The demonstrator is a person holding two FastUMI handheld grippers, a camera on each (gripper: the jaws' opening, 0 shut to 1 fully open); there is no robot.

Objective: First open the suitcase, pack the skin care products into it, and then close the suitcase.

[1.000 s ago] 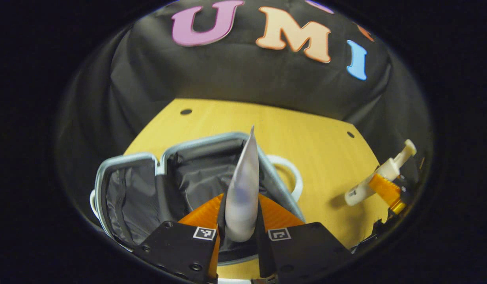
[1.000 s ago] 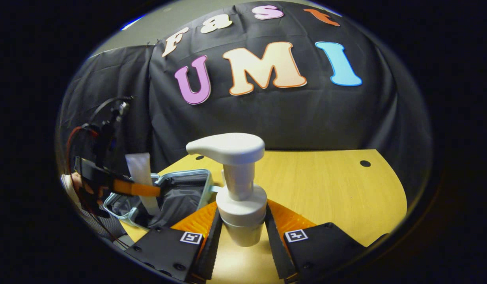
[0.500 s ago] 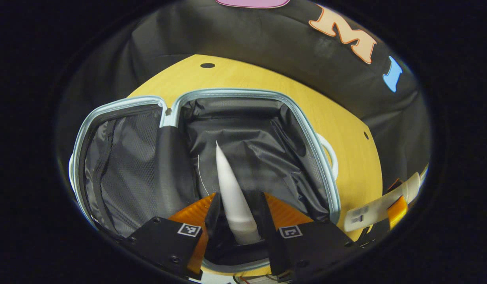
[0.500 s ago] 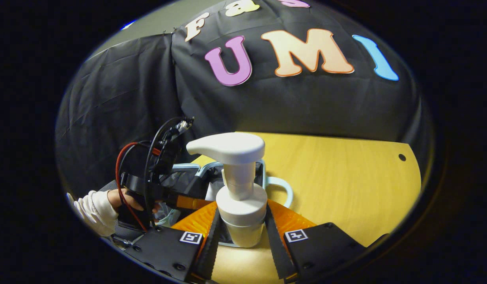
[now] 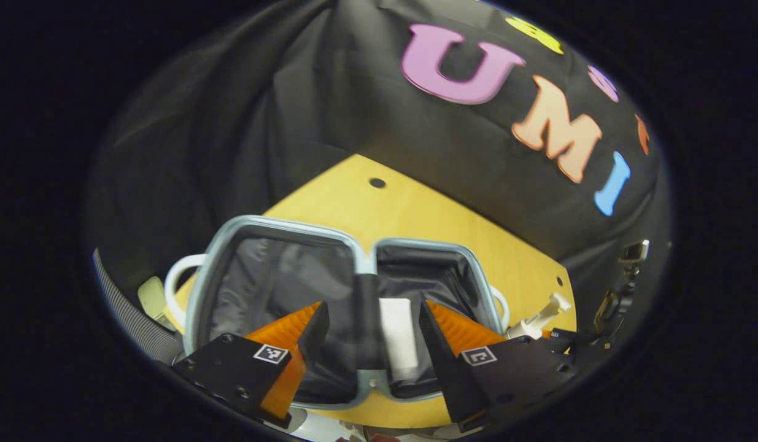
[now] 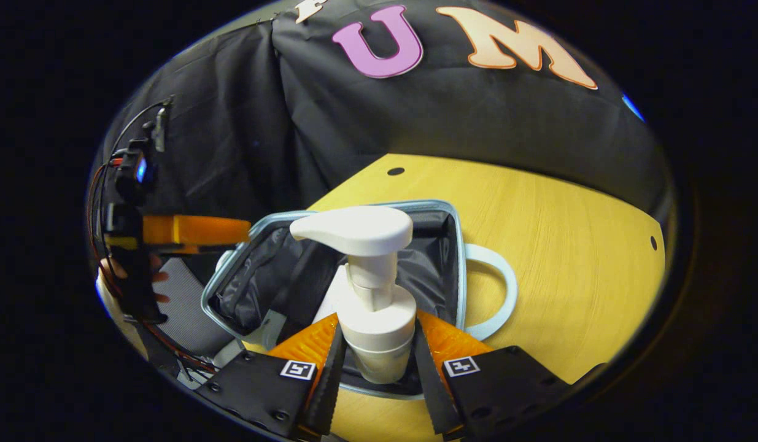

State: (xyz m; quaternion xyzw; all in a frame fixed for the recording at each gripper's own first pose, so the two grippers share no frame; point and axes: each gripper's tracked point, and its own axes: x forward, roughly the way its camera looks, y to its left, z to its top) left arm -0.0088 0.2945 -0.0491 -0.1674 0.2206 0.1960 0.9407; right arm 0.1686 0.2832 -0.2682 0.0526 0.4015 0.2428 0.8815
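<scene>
Two claws: right claw (image 6: pixel 374 362) grips pump bottle (image 6: pixel 369 288); left claw (image 5: pixel 367 344) apparently empty.

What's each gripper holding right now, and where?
Right gripper: pump bottle, gripped at its collar. Left gripper: open, holding nothing; tube lies in the suitcase.

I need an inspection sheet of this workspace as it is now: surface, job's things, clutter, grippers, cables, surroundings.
Surface: yellow wooden table with small dark holes.
Job's things: suitcase lies open on the table, dark lining showing; white tube lies inside it; white pump bottle is held above the open suitcase.
Clutter: nothing seen.
Grippers: left gripper open, above the suitcase, holding nothing; right gripper shut on the pump bottle.
Cables: red and black wires on the left gripper, seen in the right gripper view.
Surroundings: black cloth wall behind the table.
</scene>
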